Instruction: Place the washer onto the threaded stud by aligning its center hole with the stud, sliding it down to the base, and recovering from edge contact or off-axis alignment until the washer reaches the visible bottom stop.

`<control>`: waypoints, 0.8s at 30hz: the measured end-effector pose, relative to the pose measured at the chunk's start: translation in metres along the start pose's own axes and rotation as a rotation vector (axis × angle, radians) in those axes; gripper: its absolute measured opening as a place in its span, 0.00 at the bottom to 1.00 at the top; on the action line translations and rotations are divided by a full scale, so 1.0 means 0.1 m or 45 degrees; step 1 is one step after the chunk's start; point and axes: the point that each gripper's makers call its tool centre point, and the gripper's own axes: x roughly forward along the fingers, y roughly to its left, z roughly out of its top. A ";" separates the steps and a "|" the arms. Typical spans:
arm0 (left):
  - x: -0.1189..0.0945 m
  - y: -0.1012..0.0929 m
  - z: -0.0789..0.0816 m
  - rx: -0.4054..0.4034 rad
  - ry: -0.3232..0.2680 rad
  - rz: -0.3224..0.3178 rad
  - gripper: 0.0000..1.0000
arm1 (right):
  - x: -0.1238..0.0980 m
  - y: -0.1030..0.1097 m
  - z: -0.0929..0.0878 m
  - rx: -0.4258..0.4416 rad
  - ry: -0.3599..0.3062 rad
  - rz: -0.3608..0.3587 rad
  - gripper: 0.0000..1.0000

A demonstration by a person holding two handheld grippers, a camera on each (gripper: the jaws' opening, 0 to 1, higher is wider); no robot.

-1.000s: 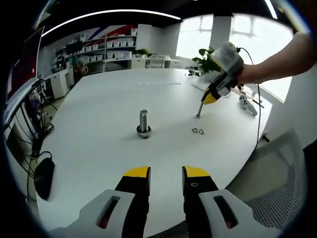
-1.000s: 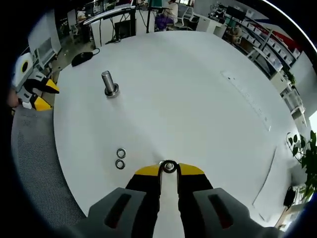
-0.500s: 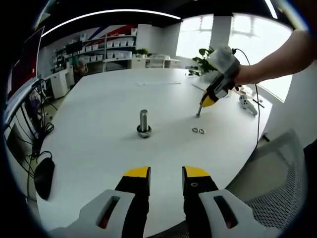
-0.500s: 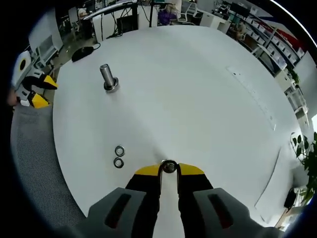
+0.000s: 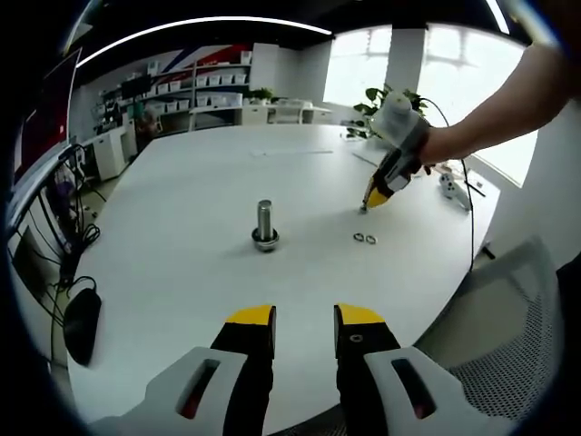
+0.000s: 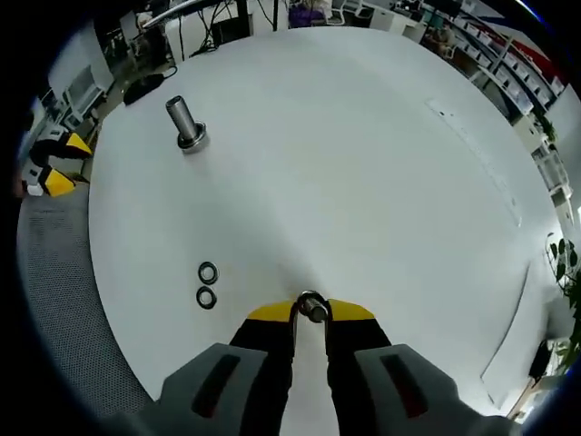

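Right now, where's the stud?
The stud stands upright mid-table in the left gripper view, left of two loose washers; upper left in the right gripper view.

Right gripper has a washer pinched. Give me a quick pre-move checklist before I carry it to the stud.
1. Washer held between the right gripper fingers: ok, it sits at the tips.
2. Washer hole square to the stud axis: cannot tell from this angle.
3. Stud upright on the table: ok; it already has a ring at its base.
4. Path from washer to stud: ok, bare tabletop between them.
5. Two spare washers out of the way: ok, lying flat to one side of the path.
6. Left gripper clear of the stud: ok, open and held back near the table edge.
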 end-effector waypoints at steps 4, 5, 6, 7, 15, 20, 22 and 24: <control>0.00 0.00 -0.01 0.000 0.003 0.001 0.23 | 0.03 0.00 -0.03 0.016 0.011 0.011 0.15; 0.00 0.00 0.00 0.000 0.002 0.001 0.23 | 0.03 0.00 -0.04 0.014 0.013 0.011 0.15; 0.00 0.00 0.00 0.001 0.002 0.003 0.23 | 0.04 0.00 -0.05 0.013 0.014 0.010 0.15; 0.00 0.00 -0.01 0.001 0.004 0.003 0.23 | 0.04 0.00 -0.05 0.014 0.012 0.011 0.15; 0.00 0.00 -0.01 0.005 0.004 0.005 0.23 | 0.03 0.00 -0.04 0.026 -0.005 0.008 0.16; 0.00 0.00 0.00 0.005 0.004 0.002 0.23 | 0.00 -0.01 -0.05 0.024 -0.011 -0.002 0.16; 0.00 0.00 -0.01 0.005 0.006 0.003 0.23 | -0.01 -0.01 -0.07 0.034 -0.013 -0.006 0.17; 0.00 0.00 -0.01 0.001 0.006 0.000 0.23 | -0.02 0.00 -0.09 0.041 -0.011 -0.007 0.18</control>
